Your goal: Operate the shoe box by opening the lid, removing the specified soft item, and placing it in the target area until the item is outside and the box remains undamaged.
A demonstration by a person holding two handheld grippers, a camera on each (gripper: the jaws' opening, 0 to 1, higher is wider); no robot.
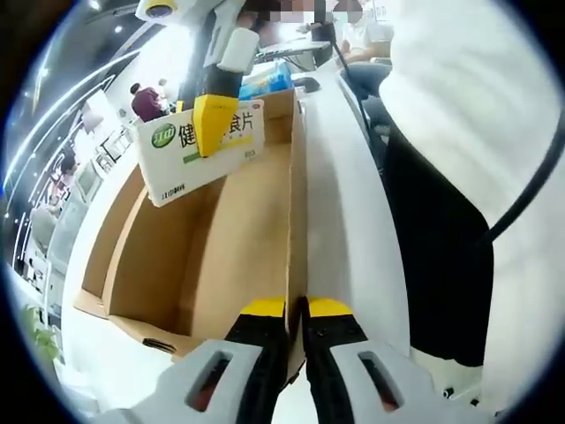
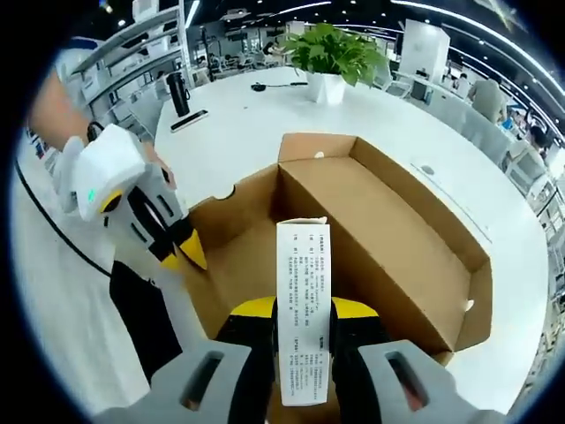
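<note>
Where the left gripper view looks along its own jaws, the left gripper [image 1: 297,309] is seen clamped narrow on the near side wall of the box [image 1: 221,256], one yellow-tipped jaw inside the wall and one outside. The box is open, brown cardboard, and it rests on the white desk [image 1: 353,230] close to the desk edge. Above the far part of the box the right gripper [image 1: 214,124] is seen coming down from the top of the view, closed on a white carton [image 1: 199,155] with green print. The carton is held up over the box interior, tilted, clear of the box floor. A person's white sleeve and dark clothing are seen beside the desk edge on the right. Seated people and desks are seen far off, blurred.

In the right gripper view, the right gripper [image 2: 302,322] is seen gripping the carton [image 2: 303,309] between its jaws; the carton's narrow printed face is turned to the camera and stands upright in the frame. Behind it the box [image 2: 388,230] lies open on the desk [image 2: 265,124], with its flap folded out at the far end. The left gripper [image 2: 190,252] is seen at the left, its yellow tips pinched on the near box wall. A potted plant [image 2: 331,57], a dark bottle [image 2: 179,93] and a dark flat item are set near the desk's far edge. Whether the carton is soft cannot be told.
</note>
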